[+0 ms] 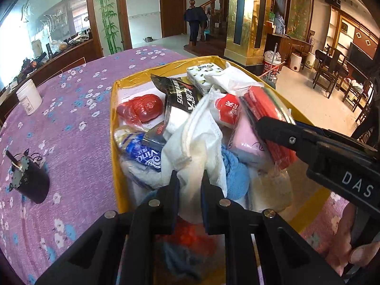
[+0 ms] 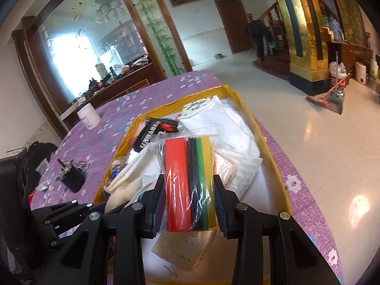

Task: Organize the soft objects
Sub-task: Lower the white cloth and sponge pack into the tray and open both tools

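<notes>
A yellow-rimmed box [image 1: 114, 128] on the purple tablecloth holds several soft items: a white cloth [image 1: 197, 140], a red bag [image 1: 140, 109], a black packet [image 1: 180, 95], a blue Vinda tissue pack [image 1: 144, 156], a blue towel [image 1: 235, 175] and a pink pack [image 1: 247, 137]. My left gripper [image 1: 190, 185] is shut on the white cloth. My right gripper [image 2: 190, 190] is shut on a clear bag of coloured foam sheets [image 2: 187, 178], red, black, green and yellow, held above the box [image 2: 273, 156]. The right gripper also shows in the left wrist view [image 1: 268, 123].
A white plastic jar [image 1: 28, 97] and a black cup with a small motor [image 1: 28, 178] stand on the tablecloth left of the box. A black case [image 2: 16, 185] sits at the table's left. The table's right edge drops to a tiled floor [image 2: 320, 142].
</notes>
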### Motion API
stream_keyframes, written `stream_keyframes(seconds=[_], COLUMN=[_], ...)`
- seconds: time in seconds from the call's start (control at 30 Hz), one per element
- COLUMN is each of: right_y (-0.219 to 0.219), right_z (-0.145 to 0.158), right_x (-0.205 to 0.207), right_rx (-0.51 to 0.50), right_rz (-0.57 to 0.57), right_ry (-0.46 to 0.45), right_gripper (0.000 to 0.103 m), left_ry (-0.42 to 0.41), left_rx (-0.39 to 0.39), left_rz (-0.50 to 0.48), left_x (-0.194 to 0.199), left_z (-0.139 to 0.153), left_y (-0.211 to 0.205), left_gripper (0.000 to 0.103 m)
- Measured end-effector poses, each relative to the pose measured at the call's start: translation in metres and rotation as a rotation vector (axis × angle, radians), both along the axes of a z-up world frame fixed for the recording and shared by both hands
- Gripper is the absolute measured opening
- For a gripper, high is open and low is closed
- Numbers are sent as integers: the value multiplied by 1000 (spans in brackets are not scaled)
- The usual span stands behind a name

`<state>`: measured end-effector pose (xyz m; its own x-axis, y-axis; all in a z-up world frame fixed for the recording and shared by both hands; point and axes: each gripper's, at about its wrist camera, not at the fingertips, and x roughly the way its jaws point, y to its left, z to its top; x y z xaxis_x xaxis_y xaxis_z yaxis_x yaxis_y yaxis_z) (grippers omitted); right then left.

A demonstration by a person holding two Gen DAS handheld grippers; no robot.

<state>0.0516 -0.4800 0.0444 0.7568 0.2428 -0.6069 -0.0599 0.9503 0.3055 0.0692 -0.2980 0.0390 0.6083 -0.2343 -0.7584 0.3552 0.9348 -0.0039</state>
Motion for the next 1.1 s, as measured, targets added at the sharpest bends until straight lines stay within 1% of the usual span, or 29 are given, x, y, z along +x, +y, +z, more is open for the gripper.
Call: stream_keyframes(seconds=[0.07, 0.2, 0.27, 0.43, 0.6, 0.73, 1.1], right_y=[-1, -7, -6, -1, 3, 3, 2], right_z=[-2, -3, -3, -4, -4, -4, -4], right_x=[1, 7, 10, 14, 17, 18, 17], right_rx=[-15, 13, 9, -39, -80, -96, -99], right_rz=[-29, -51, -59, -82, -100, -107, -109], right_ry=[-6, -4, -7, -9, -12, -14, -14], right_gripper=[41, 41, 41, 41, 41, 41, 41], left_ry=[-9, -4, -10, -33, -34, -32, -32], left_rx=[-1, -19, -20, 2, 0, -3, -1], left_rz=[1, 10, 11, -2, -3, -2, -2], left_x=[1, 2, 2, -1, -3, -3, -3], left_z=[-5, -11, -12, -15, -15, -15, -15], left_y=[0, 3, 3, -3, -6, -6, -6], left_gripper=[15, 15, 15, 15, 15, 16, 17])
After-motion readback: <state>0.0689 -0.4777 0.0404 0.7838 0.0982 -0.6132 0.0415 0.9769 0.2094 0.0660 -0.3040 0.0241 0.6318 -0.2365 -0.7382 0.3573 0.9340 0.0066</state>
